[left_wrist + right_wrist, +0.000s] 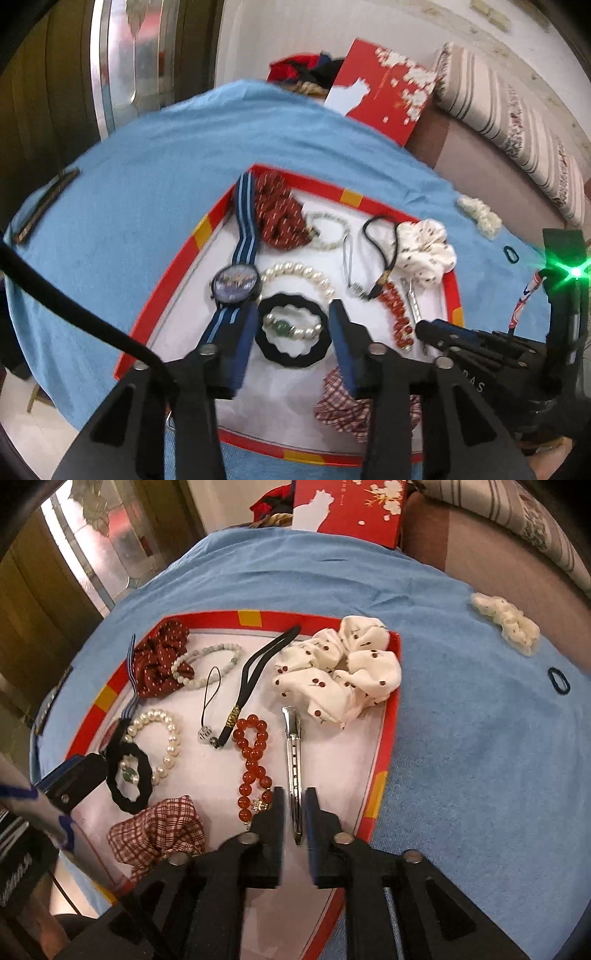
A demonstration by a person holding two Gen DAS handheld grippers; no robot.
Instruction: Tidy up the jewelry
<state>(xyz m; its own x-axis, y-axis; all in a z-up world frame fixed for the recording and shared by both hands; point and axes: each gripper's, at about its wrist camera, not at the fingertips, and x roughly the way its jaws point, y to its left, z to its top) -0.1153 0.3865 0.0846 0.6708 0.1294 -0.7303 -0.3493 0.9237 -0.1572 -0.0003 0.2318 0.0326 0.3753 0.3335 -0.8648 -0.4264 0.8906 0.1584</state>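
- Looking along the left gripper [293, 317], its blue-padded jaws stand apart over a red-rimmed tray [177, 258] on a worktop covered by a blue towel [147, 155].
- Between the jaws, and clear of both pads, lies a black scrunchie [325, 343] ringed around a small pearl bracelet with a green stone [284, 328]; nothing is grasped.
- A blue-striped watch [236, 282] lies just left of that, with a larger pearl bracelet [295, 271] beside its face.
- Further back in the tray sit a dark red dotted scrunchie [277, 214] and a white cherry-print scrunchie [424, 247].
- A plaid scrunchie [340, 406] lies near the tray's front edge, partly behind the right-hand finger.
- Outside the tray on the towel lie a cream scrunchie [480, 214] and a small dark hair tie [511, 254].

- From the right wrist view, the right gripper [293, 805] has its jaws narrowly parted on either side of a silver hair clip [291, 746], which lies flat on the tray's white floor; the pads look released from it rather than pressing.
- A red bead bracelet [251, 753] lies twisted just left of the clip, touching the left-hand finger.
- A black cord charm [255, 675] and a pale bead bracelet [207, 661] lie further back.
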